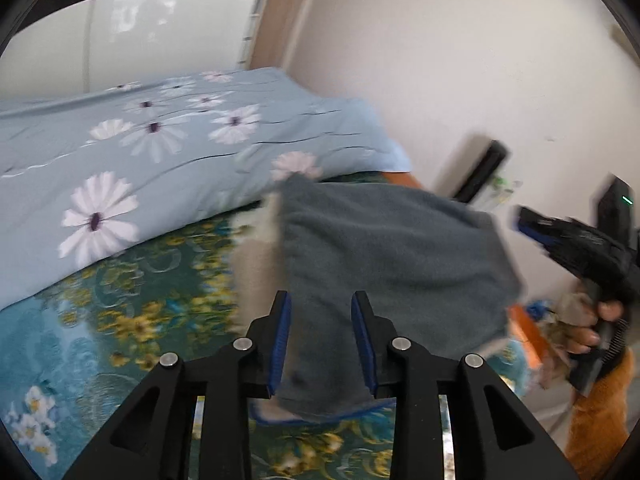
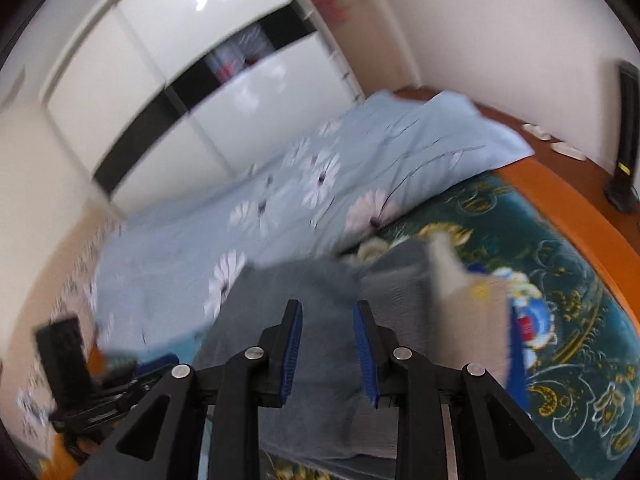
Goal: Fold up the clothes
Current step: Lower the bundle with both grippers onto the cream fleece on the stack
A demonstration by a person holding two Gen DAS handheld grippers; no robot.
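A grey-blue garment [image 1: 392, 260] with a pale lining and a blue hem lies bunched on the teal floral bedspread [image 1: 120, 320]. My left gripper [image 1: 322, 300] hovers open over its near edge, the cloth showing between the fingers but not pinched. In the right wrist view the same garment [image 2: 320, 280] lies under my right gripper [image 2: 327, 312], which is open too; its pale lining [image 2: 460, 292] is turned up at the right. The right gripper [image 1: 560, 236], held by a hand [image 1: 592, 328], shows blurred at the right of the left view. The left gripper [image 2: 120, 380] is a blur at lower left.
A light blue duvet [image 1: 140, 140] with white daisies covers the far side of the bed. The orange bed edge [image 2: 580, 216] runs along the wall, with a black tower device [image 2: 626, 140] behind it. White wardrobe doors [image 2: 180, 80] stand beyond the bed.
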